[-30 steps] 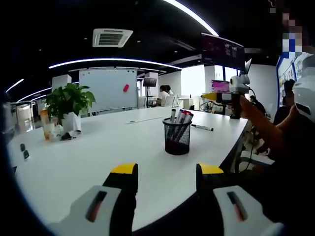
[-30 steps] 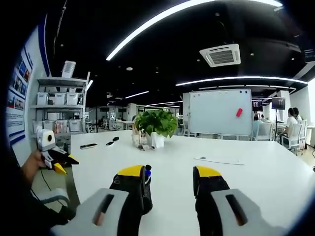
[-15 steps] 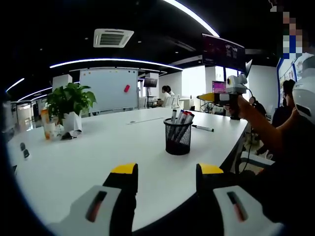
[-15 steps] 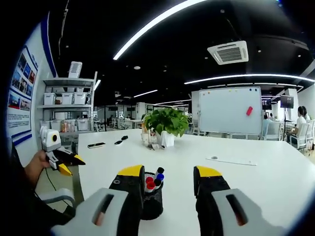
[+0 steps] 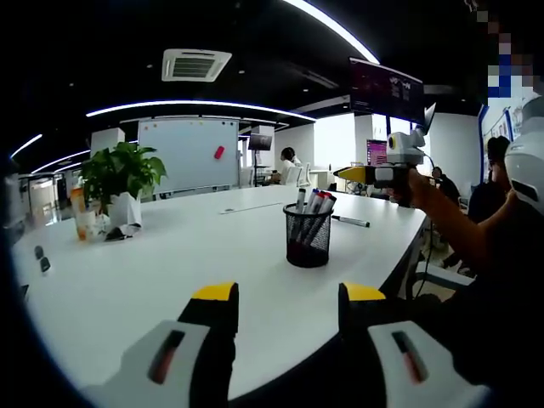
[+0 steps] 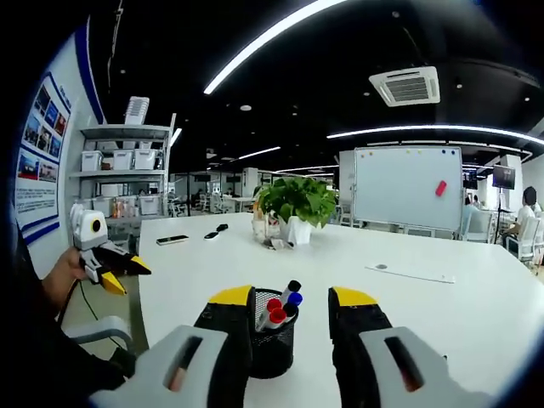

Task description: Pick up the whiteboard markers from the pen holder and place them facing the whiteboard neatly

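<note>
A black mesh pen holder (image 5: 307, 240) stands on the white table (image 5: 153, 280) near its right edge, with several whiteboard markers (image 5: 311, 202) upright in it. One more marker (image 5: 349, 221) lies flat behind it. The whiteboard (image 5: 187, 155) stands beyond the table's far end. My left gripper (image 5: 289, 294) is open and empty, well short of the holder. My right gripper (image 5: 347, 173) hovers open to the right of and above the holder. In the right gripper view the holder (image 6: 272, 347) and its red, blue and black markers (image 6: 280, 308) sit between the open jaws of the right gripper (image 6: 291, 297). The left gripper (image 6: 126, 274) shows at the left.
A potted plant (image 5: 121, 178) and an orange bottle (image 5: 80, 212) stand at the table's left side. Small dark items (image 6: 174, 240) lie near the edge, and a flat strip (image 6: 411, 272) lies toward the whiteboard (image 6: 408, 189). Shelves with boxes (image 6: 119, 161) line the wall. People sit far back (image 5: 287, 161).
The right gripper has moved in over the pen holder, which now shows between its jaws. The left gripper has stayed still. Both stay open.
</note>
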{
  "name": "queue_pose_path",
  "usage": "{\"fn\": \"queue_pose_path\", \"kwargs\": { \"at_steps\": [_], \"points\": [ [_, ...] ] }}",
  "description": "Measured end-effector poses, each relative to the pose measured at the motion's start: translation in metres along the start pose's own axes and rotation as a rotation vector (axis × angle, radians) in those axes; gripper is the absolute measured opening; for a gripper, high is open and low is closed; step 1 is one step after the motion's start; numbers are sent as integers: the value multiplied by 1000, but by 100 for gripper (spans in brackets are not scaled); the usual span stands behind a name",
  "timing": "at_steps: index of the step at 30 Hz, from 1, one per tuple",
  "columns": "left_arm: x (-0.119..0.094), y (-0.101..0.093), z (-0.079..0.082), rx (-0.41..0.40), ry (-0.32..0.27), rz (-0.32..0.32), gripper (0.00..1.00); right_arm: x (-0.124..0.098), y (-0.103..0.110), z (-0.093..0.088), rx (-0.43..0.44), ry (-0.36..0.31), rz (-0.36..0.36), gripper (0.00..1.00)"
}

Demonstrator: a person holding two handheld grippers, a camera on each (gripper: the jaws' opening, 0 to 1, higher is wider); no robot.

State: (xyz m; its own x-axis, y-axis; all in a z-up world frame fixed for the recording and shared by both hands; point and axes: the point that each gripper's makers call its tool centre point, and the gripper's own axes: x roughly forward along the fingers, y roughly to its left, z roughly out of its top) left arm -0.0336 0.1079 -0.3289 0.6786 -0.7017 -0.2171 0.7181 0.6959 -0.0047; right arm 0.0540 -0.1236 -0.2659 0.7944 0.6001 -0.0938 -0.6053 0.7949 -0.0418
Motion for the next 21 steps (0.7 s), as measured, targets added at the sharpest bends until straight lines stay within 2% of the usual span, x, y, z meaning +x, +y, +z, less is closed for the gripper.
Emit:
{"fn": "queue_pose_path", "kwargs": {
  "at_steps": [4,14,21],
  "points": [
    [0,0,-1,0,3,-1,48,3,3,-8,13,19,12,27],
    [0,1,-4,-6,7,1,48,8,6,-26,28,60,25,27],
    [0,-4,0,-15,-8,-20,48,11,10,-32,17,80,36,25]
  ]
}}
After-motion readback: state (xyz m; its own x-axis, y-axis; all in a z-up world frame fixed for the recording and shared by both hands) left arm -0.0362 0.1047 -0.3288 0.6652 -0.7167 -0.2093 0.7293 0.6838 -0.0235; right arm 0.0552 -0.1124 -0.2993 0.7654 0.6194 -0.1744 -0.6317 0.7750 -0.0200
